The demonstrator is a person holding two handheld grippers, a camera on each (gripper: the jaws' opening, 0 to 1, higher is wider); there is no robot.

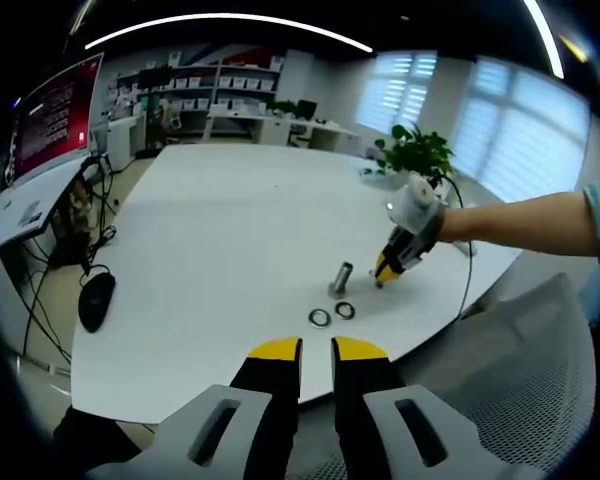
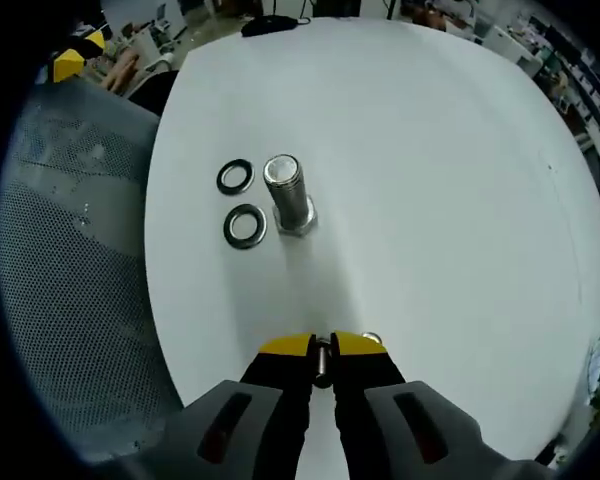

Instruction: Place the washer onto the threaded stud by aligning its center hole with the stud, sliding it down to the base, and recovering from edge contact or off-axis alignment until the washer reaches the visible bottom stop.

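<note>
The right gripper (image 2: 322, 347) is clenched edge-on around a small metal washer (image 2: 322, 362), carried upright between the yellow tips so its hole can be turned toward the threaded stud (image 2: 286, 194), which stands on its hex base on the white table (image 2: 430, 180), well ahead. Two dark washers (image 2: 242, 203) lie flat just left of the stud, touching neither it nor each other, and leave the approach free. The left gripper (image 1: 316, 348) hangs back near the table's edge, jaws slightly apart, empty; a mouse (image 1: 96, 300) sits far left
</note>
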